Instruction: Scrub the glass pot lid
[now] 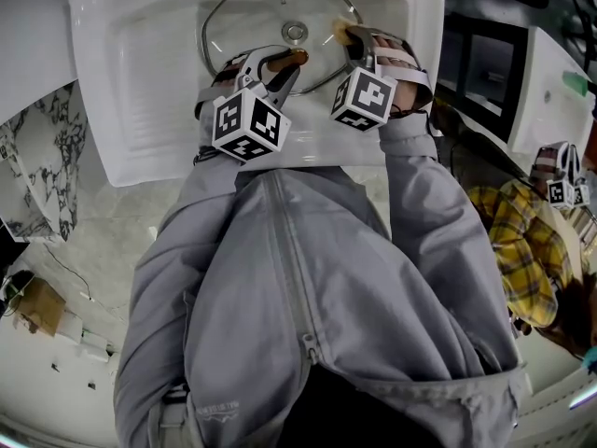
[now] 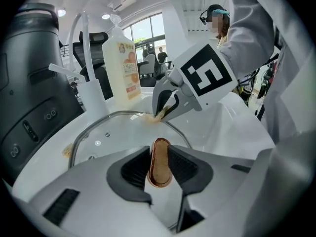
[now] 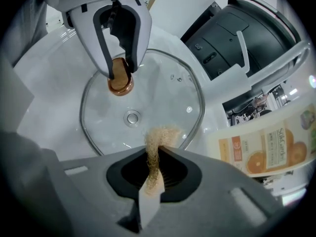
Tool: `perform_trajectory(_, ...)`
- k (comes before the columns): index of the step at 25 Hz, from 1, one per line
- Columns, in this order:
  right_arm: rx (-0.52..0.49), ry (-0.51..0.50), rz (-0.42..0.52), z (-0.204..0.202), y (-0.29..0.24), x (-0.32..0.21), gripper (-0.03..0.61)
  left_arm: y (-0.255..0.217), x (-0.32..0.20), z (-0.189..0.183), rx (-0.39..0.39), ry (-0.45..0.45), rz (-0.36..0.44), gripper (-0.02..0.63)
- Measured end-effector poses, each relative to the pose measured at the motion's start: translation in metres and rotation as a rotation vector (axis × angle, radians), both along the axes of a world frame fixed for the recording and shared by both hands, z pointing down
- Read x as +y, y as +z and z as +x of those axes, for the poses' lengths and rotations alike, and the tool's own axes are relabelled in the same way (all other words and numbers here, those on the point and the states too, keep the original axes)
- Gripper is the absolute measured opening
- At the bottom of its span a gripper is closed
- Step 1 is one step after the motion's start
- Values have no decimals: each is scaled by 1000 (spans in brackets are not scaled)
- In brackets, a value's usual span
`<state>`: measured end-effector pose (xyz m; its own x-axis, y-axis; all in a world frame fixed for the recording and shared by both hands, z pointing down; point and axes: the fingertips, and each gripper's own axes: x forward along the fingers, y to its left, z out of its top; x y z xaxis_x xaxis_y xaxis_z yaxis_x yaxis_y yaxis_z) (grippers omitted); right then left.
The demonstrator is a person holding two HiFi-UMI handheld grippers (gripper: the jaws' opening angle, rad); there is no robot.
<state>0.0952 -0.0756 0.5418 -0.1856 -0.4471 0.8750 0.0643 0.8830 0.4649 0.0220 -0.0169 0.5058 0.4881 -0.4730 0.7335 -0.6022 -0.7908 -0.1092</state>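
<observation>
Overhead, a clear round glass pot lid with a steel rim lies in a white ceramic sink. The left tongs clamp its copper-coloured oval knob. The right tongs bring a tan fibrous scouring pad to the lid's rim.

From the left gripper view, the knob stands on edge between both dark pads, pinched on its flat faces. Across the glass, the scouring pad touches the rim, and a white soap bottle with an orange label stands beyond the lid.

From the right gripper view, the tongs are closed on the scouring pad, squeezing it thin, with only a tuft poking out over the glass.

Scrubbing well likely means pinning the knob firmly so the lid cannot spin. The tuft should press flat and work round the rim, then inward, with the hard tips kept off the glass.
</observation>
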Motion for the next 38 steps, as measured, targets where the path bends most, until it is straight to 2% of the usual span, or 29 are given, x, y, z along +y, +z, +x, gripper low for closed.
perform_trajectory(12,76,-69,-118,13,38,59,32,0,-2,-1,8,-11,1,110)
perform_trajectory(20,82,-173,-187,2,48,94,32,-1,-2,1,12,-17,3,110)
perform_trajectory(26,76,-199,-243,-10,55,113,32,-1,0,0,15,-22,4,110)
perform_trajectory(35,84,-256,-436,-26,61,140,32,0,3,-1,15,-32,-1,110)
perform_trajectory(38,76,-238,-493,-30,63,145,32,1,3,-1,11,-36,-1,110)
